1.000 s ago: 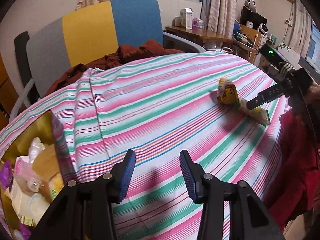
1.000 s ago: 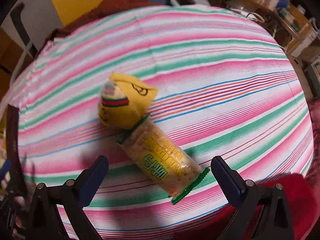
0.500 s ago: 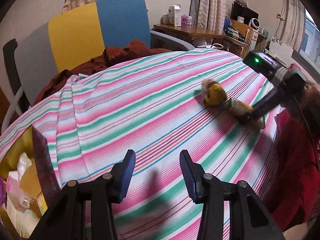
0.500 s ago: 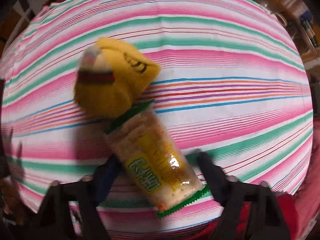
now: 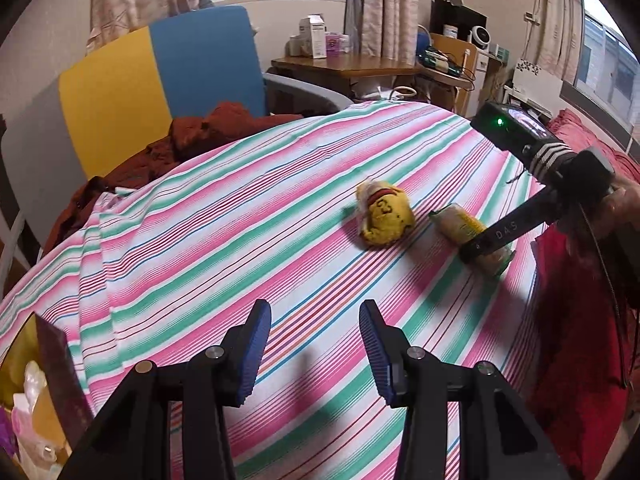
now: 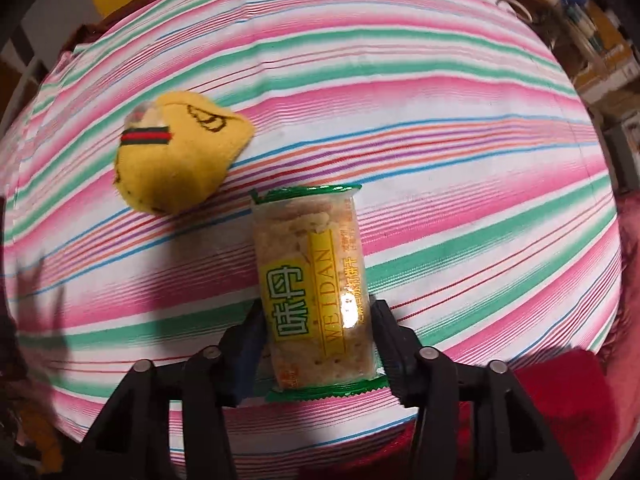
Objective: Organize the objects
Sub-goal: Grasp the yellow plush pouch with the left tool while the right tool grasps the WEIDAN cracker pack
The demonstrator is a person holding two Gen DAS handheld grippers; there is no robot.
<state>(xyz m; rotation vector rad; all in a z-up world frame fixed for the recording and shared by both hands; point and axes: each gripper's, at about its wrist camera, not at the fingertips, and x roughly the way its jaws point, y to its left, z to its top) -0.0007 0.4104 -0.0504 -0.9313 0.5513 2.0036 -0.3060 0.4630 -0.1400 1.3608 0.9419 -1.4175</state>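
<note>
A clear packet of crackers [image 6: 308, 256] with a yellow and green label lies on the striped cloth [image 6: 440, 160]. My right gripper [image 6: 318, 312] is closing on it, and both pads press the packet's near half. A yellow stuffed sock [image 6: 176, 164] with a red-green band sits just up and left of the packet, apart from it. In the left wrist view the sock [image 5: 384, 220] and the packet [image 5: 460, 226] lie at the right, with the right gripper [image 5: 476, 246] on the packet. My left gripper [image 5: 314, 320] hovers open over the cloth [image 5: 240, 220], nothing between its blue pads.
A gold-lined box [image 5: 52, 364] holding several wrapped items stands at the lower left. Beyond the table a grey, yellow and blue chair [image 5: 160, 72] has dark red clothing [image 5: 216, 128] on it. Red fabric [image 5: 580, 360] lies at the right edge, and a cluttered wooden desk [image 5: 348, 64] stands behind.
My right gripper came down over the cracker packet and its jaws narrowed from wide apart onto it; the packet turned in line with the fingers. My left gripper drifted right, away from the box.
</note>
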